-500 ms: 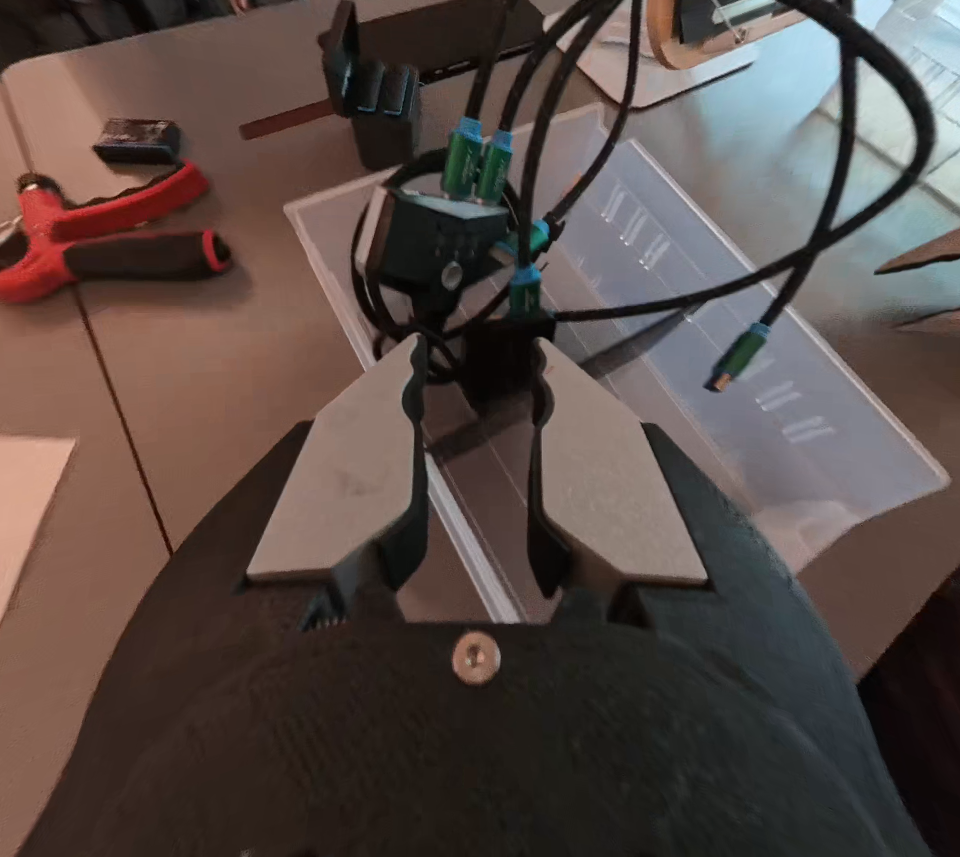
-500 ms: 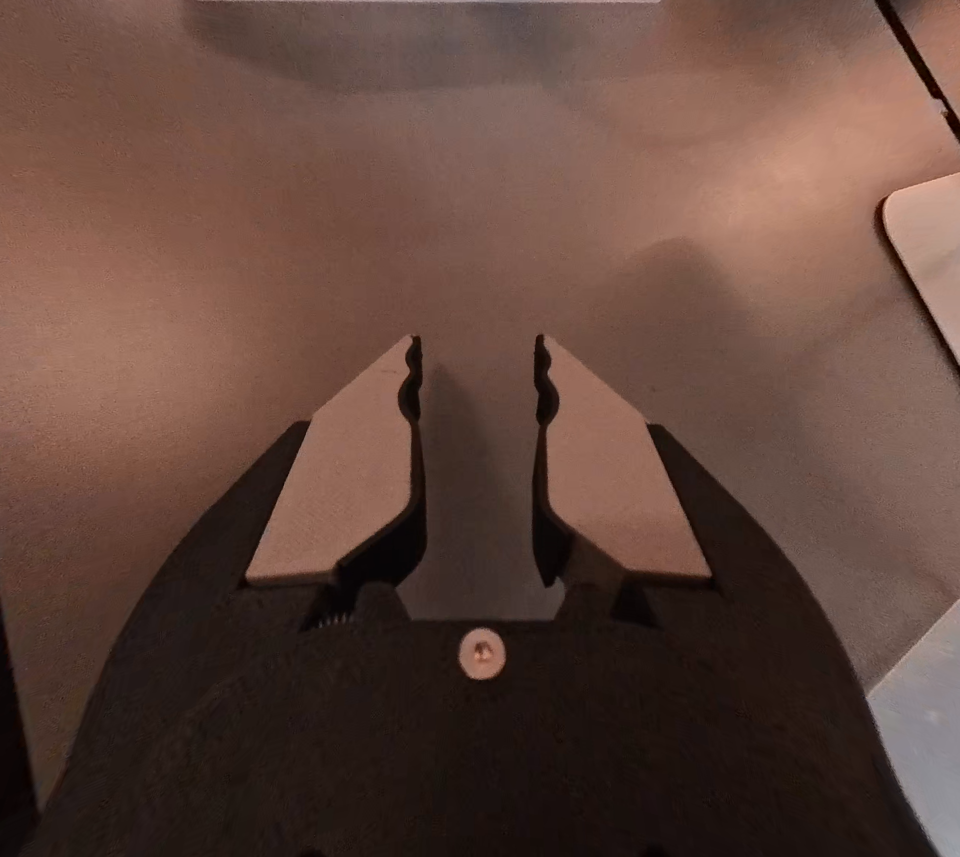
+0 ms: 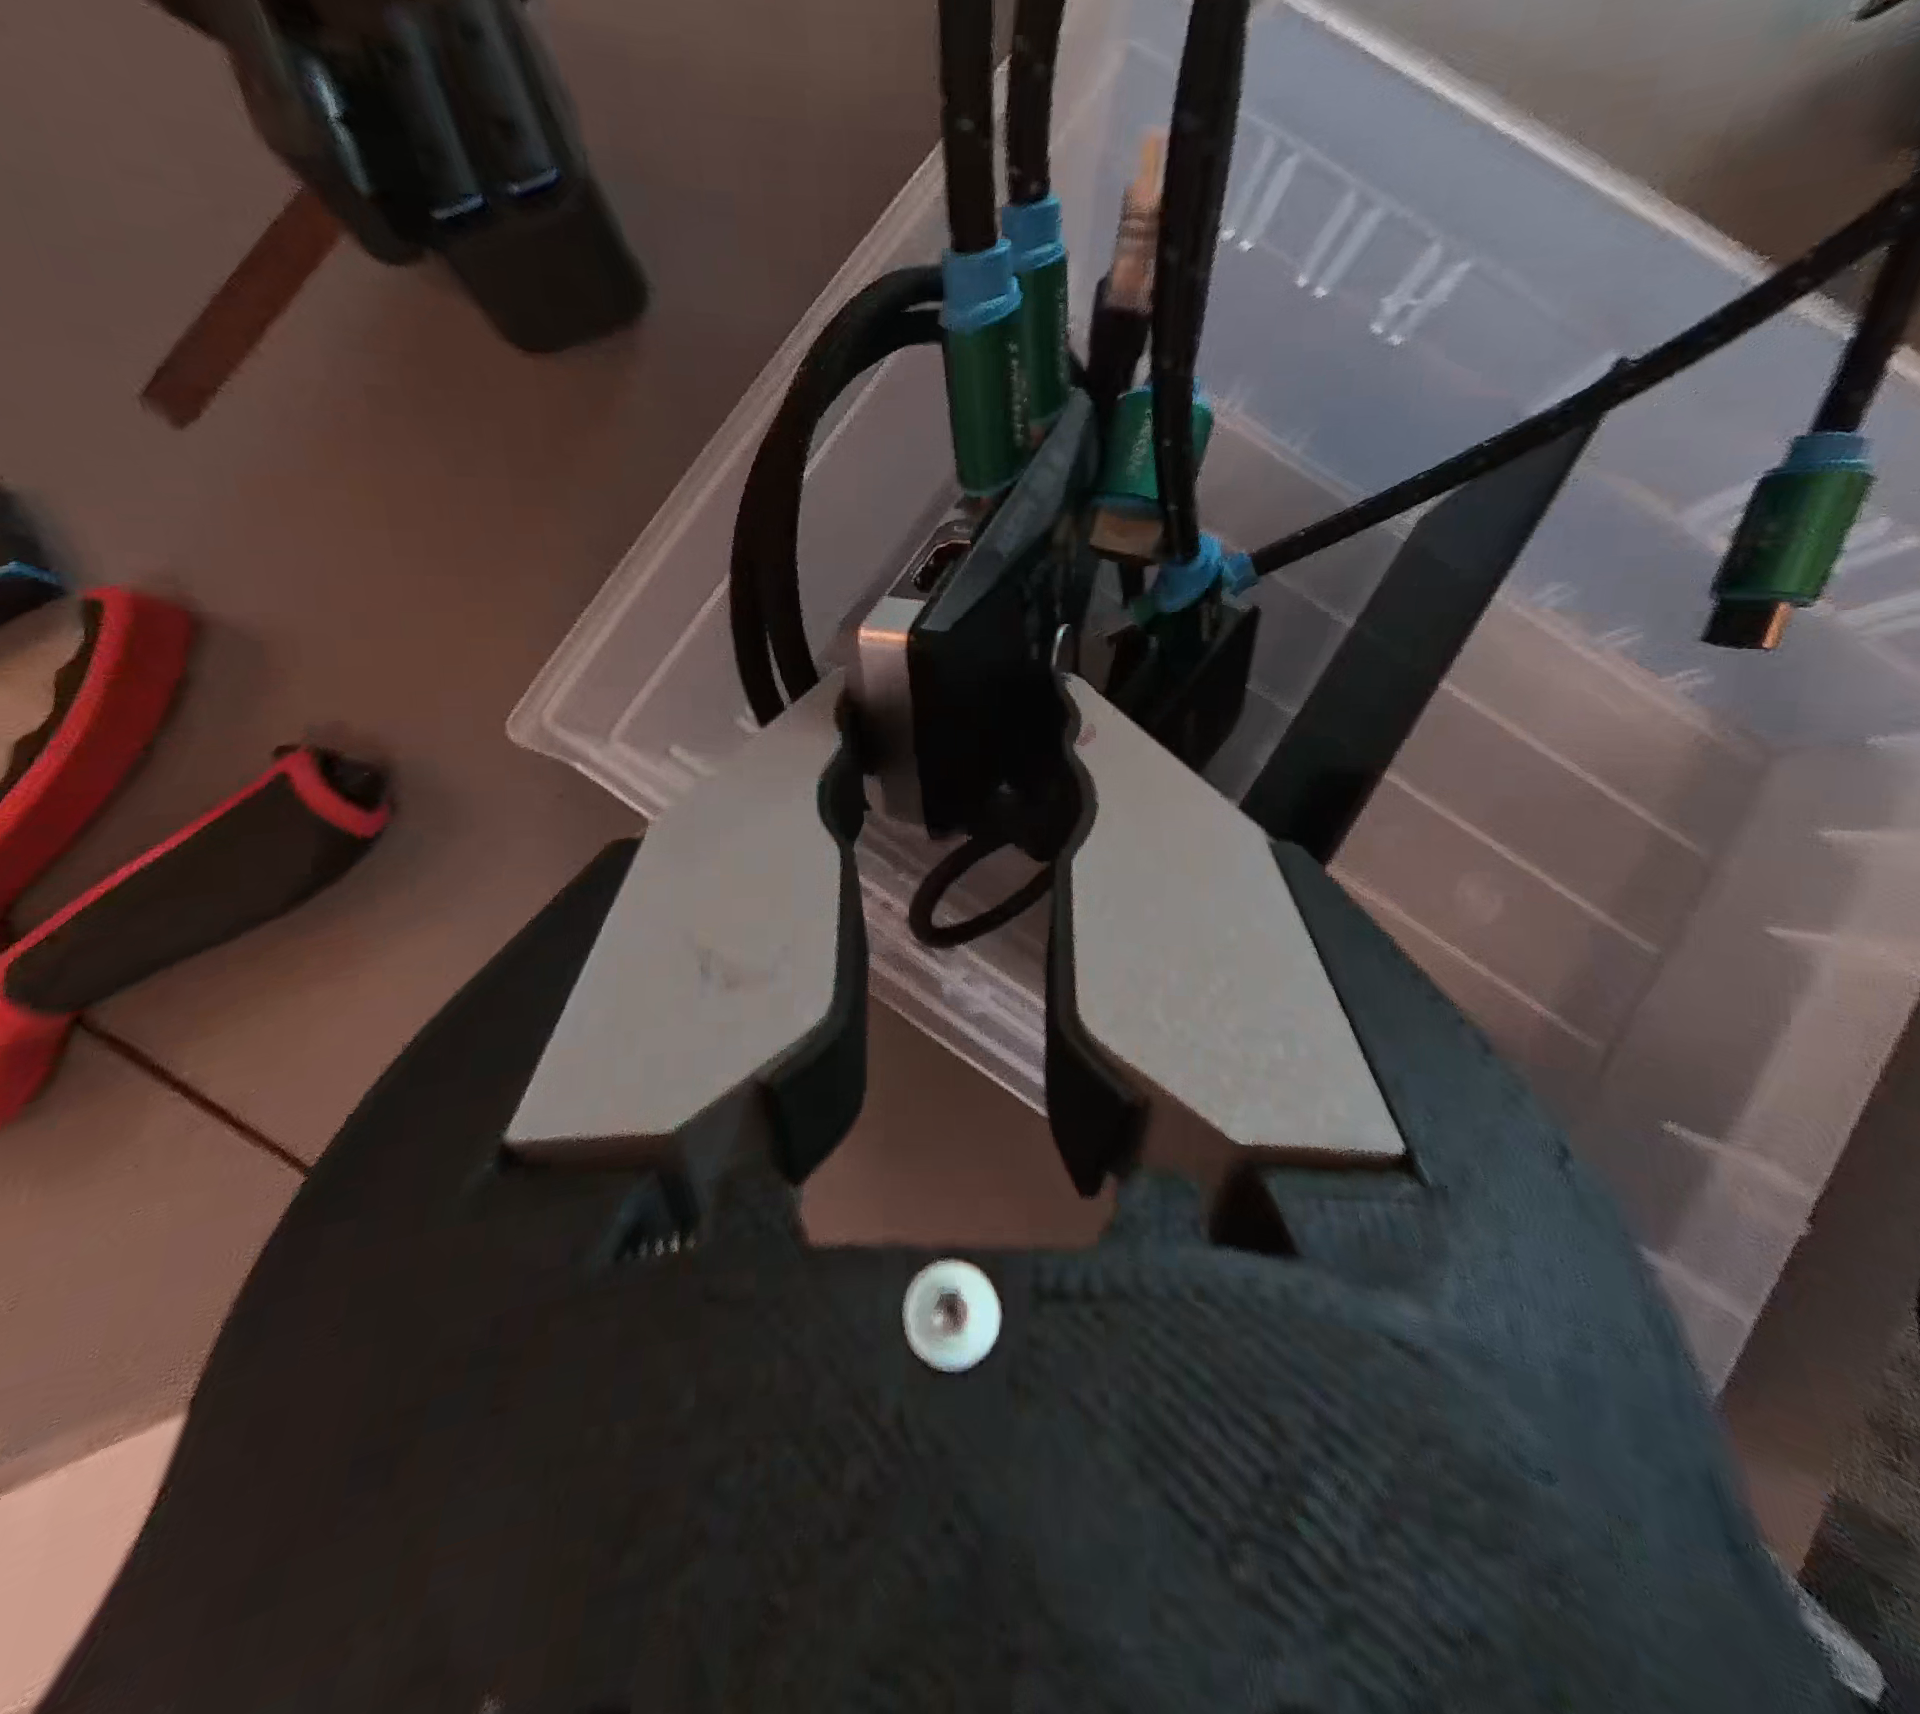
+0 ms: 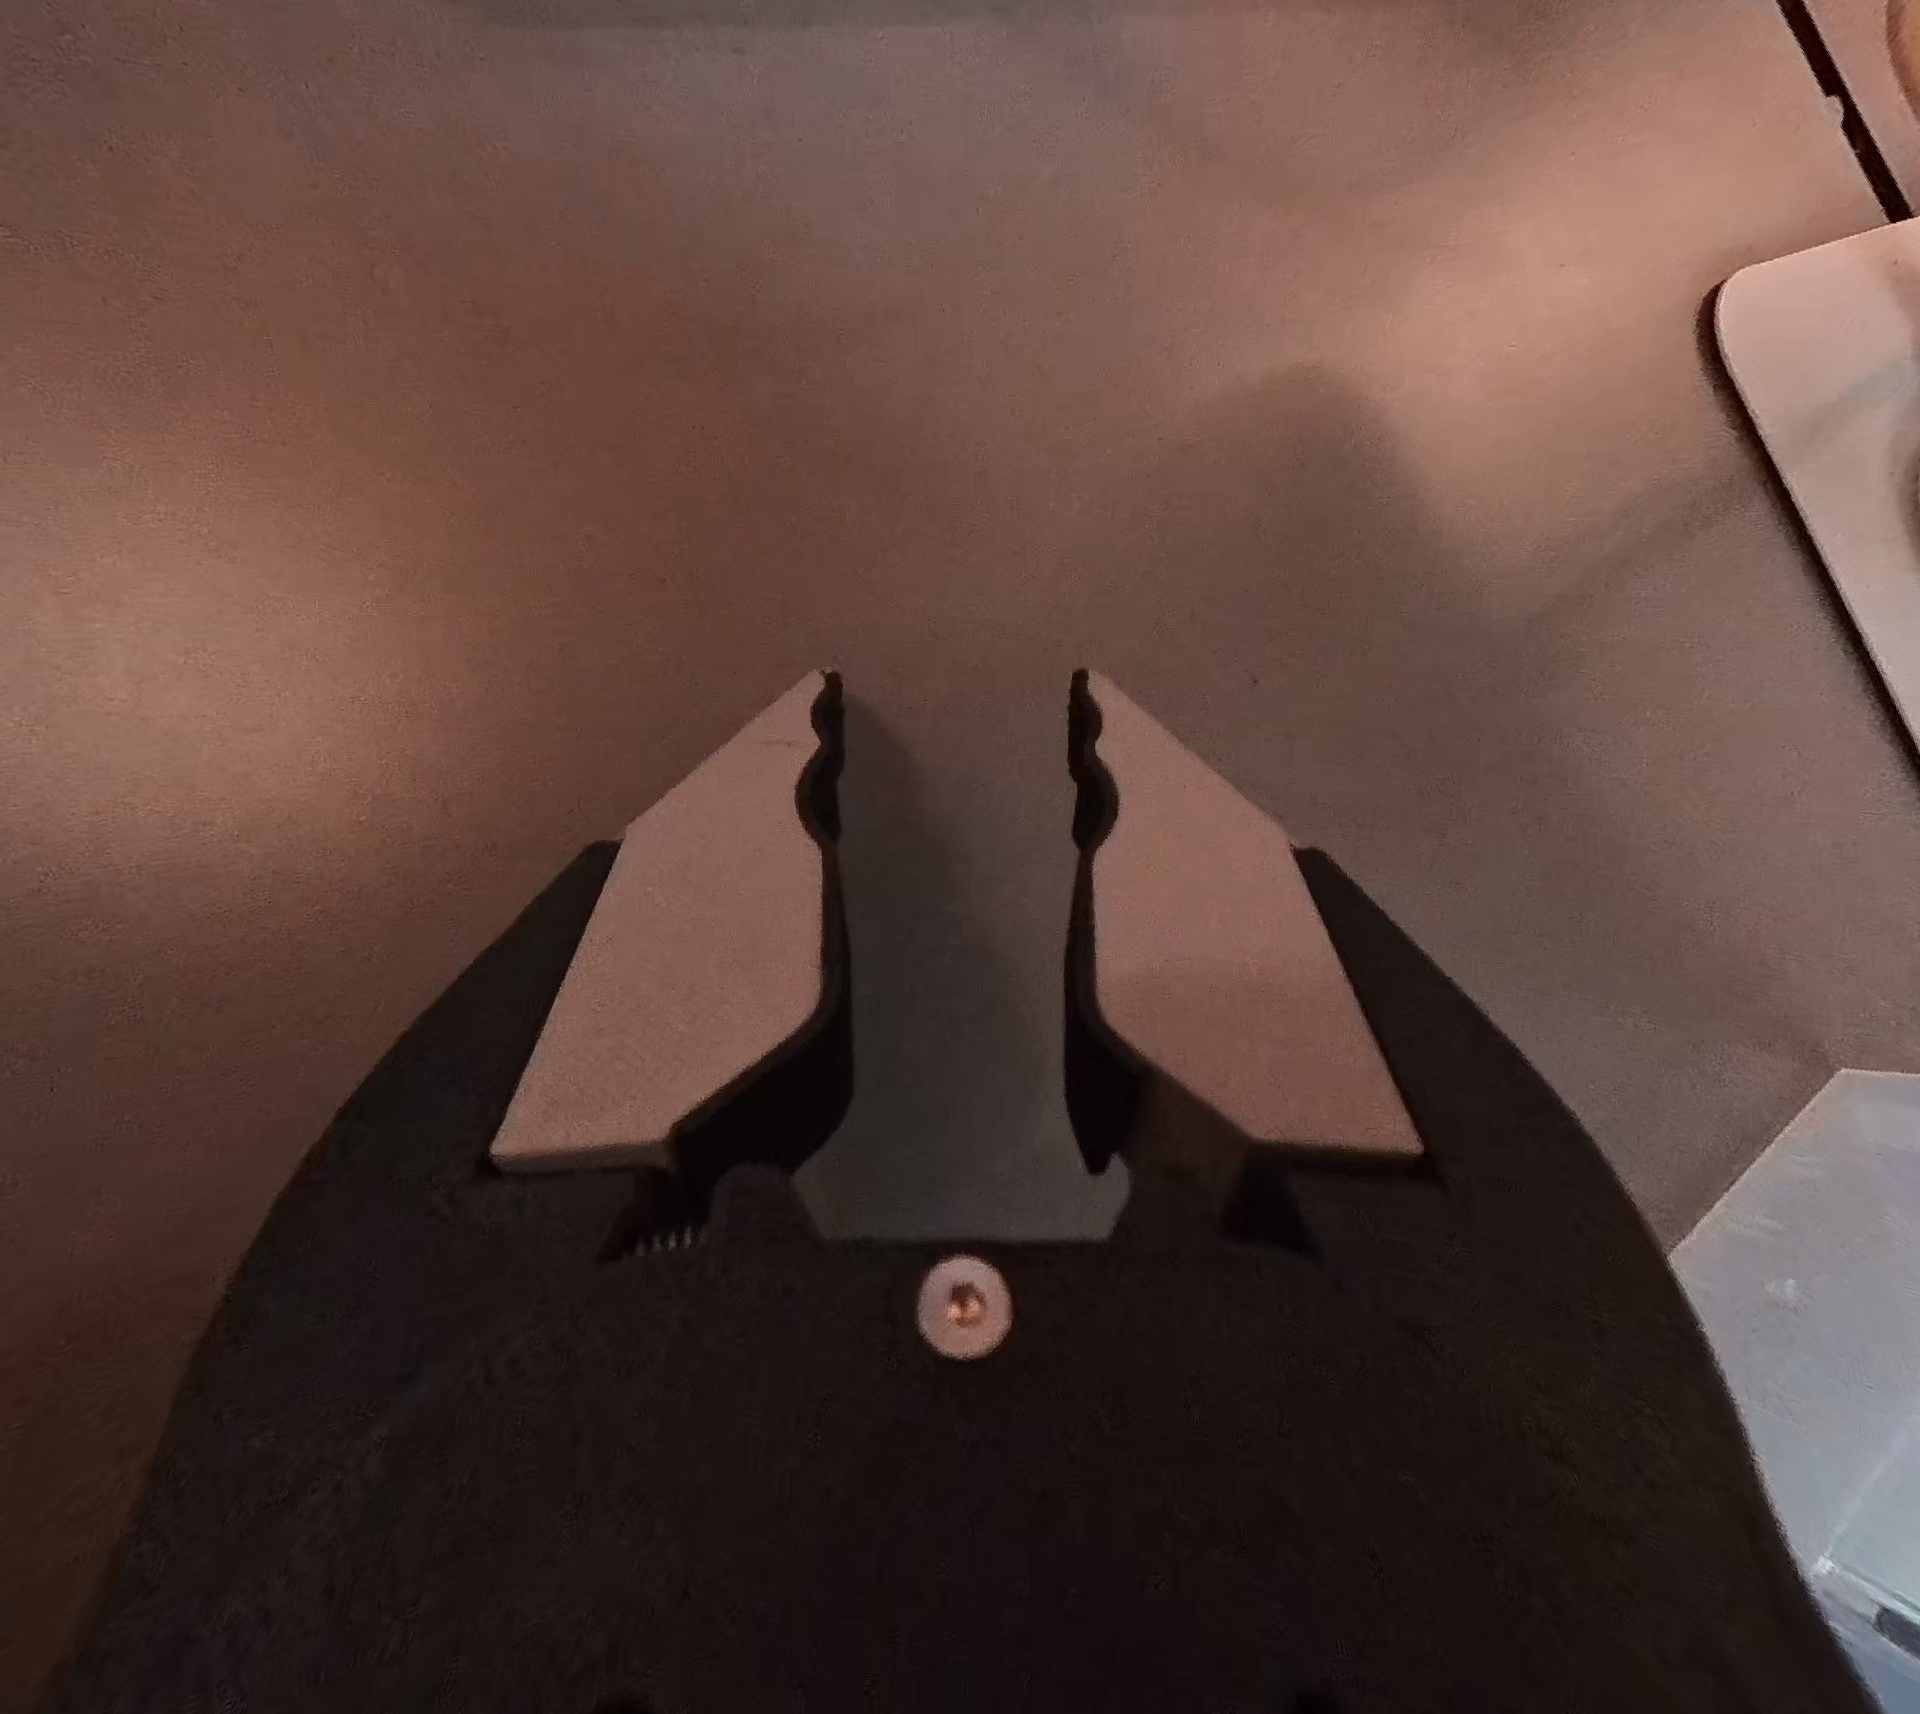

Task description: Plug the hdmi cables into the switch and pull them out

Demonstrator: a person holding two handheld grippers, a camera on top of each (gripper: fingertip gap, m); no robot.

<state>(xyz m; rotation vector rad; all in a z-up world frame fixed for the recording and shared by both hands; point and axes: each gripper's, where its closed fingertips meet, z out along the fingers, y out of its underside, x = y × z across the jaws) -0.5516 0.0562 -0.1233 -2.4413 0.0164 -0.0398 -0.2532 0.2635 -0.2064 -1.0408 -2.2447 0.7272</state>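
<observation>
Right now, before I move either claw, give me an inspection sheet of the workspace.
Surface: brown table, bare under the right claw.
Job's things: black HDMI switch over a clear plastic bin; two green plugs seated.
Clutter: red-and-black hand tool, dark stand.
Claws: left claw straddles the switch, contact unclear; right claw open, empty.
Cables: one loose green plug hanging.
Surroundings: white base.

black switch (image 3: pixel 987 677) tilted, green-plugged cables (image 3: pixel 982 376) inserted
</observation>
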